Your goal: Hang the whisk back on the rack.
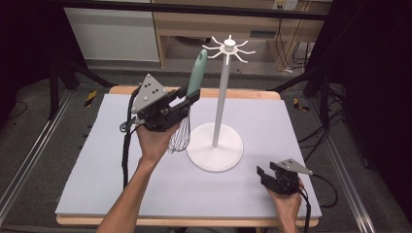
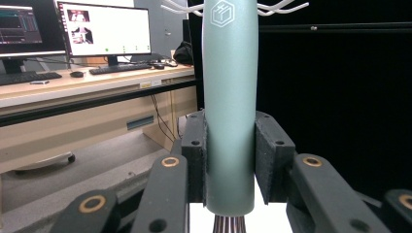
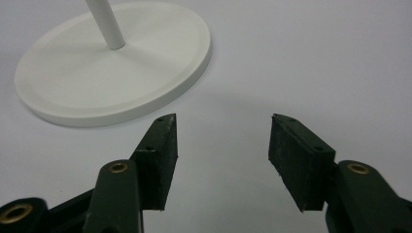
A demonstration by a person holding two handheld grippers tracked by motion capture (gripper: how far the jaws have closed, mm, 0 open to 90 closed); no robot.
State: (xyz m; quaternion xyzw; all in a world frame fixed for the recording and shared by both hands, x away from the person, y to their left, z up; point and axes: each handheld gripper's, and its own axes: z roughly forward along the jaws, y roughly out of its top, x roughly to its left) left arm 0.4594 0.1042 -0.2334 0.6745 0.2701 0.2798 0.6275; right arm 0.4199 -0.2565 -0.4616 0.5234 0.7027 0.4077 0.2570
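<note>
A whisk with a pale green handle (image 1: 197,73) and a wire head (image 1: 179,136) is held upright above the table, handle up, just left of the white hook stand (image 1: 223,82). My left gripper (image 1: 187,100) is shut on the handle; in the left gripper view both pads press the green handle (image 2: 229,107) near its lower end, and the stand's hooks (image 2: 284,7) show behind its top. The right gripper (image 1: 266,175) rests low at the table's front right, open with nothing between its fingers (image 3: 158,160). Ahead of it lies the stand's round base (image 3: 111,63).
The stand's round base (image 1: 214,147) sits mid-table on a pale sheet (image 1: 145,194) over a wooden tabletop. Its hooks (image 1: 228,48) fan out at the top of the pole. Black frame legs stand at the far corners. A desk with monitors (image 2: 104,29) is in the background.
</note>
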